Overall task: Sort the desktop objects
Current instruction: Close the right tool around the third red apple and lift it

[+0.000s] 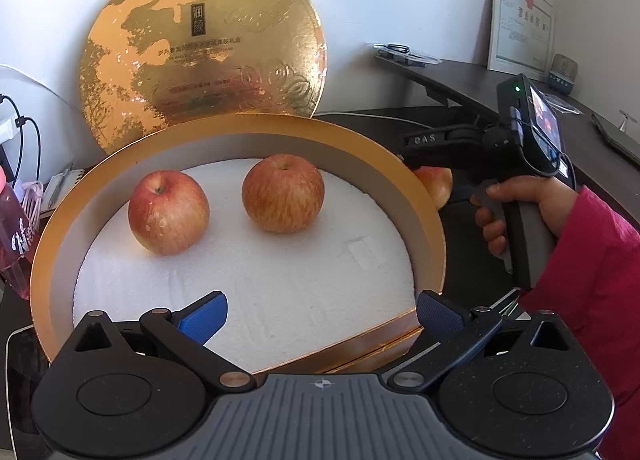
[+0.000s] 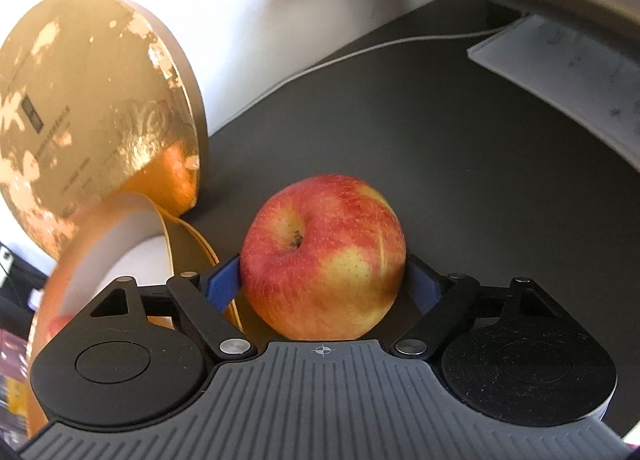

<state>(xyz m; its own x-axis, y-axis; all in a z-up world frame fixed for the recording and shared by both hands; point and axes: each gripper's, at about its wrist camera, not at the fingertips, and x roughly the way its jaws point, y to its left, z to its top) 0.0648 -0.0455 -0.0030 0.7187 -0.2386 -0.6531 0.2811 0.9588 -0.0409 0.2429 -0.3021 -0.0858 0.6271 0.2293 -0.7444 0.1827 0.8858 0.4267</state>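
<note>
Apple (image 2: 322,256) sits on the dark desk just right of the round gold box (image 1: 240,132), right gripper (image 2: 324,280) clamped on it for lifting in; left gripper (image 1: 320,316) hovers apart over the box.

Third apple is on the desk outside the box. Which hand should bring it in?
Right. The right hand-held gripper already has the apple between its blue pads. The left hand-held gripper hangs open and empty over the gold box.
</note>
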